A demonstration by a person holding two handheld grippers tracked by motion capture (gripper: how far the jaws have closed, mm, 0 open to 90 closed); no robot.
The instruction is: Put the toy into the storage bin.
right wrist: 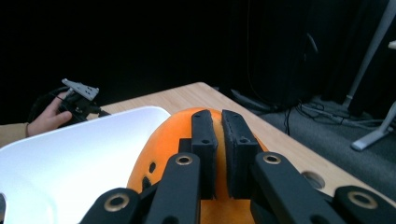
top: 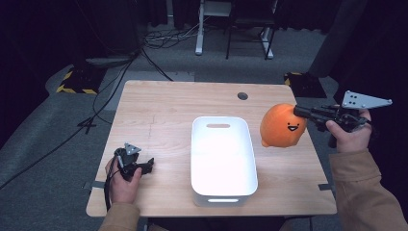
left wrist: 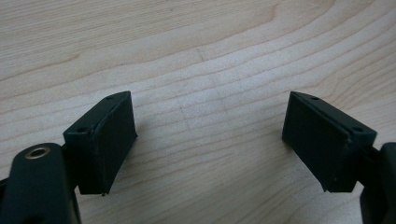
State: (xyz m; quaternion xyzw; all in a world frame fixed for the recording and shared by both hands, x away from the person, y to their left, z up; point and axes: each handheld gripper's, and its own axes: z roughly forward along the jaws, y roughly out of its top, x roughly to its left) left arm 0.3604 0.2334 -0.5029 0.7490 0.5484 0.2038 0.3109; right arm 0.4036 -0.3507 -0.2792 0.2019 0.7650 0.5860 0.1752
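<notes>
The orange plush toy point(top: 282, 126) hangs in the air over the right part of the table point(top: 159, 115), just to the right of the white bin point(top: 223, 190) and clear of it — its small black smiling face is turned toward the person. The right claw point(top: 297, 111) has it pinched at its upper right side, reaching in from the right and lying roughly level. In the right gripper view the two black jaws of this claw point(right wrist: 218, 154) stand almost together, with a narrow fold of orange fabric clamped between them and the round body of the toy point(right wrist: 159, 149) bulging out below and to the left. Beyond the toy, that view also takes in the bin's white rim point(right wrist: 116, 116) and, farther off, the other hand with its claw point(right wrist: 80, 103).

The bin sits in the middle of the table, long side running away from the person, with a slot handle in its far wall. The left claw point(top: 144, 166) rests low on the table near the front left corner, well apart from the bin and the toy. In the left gripper view its jaws point(left wrist: 210, 140) stand wide apart — bare wood grain between them, nothing held.
</notes>
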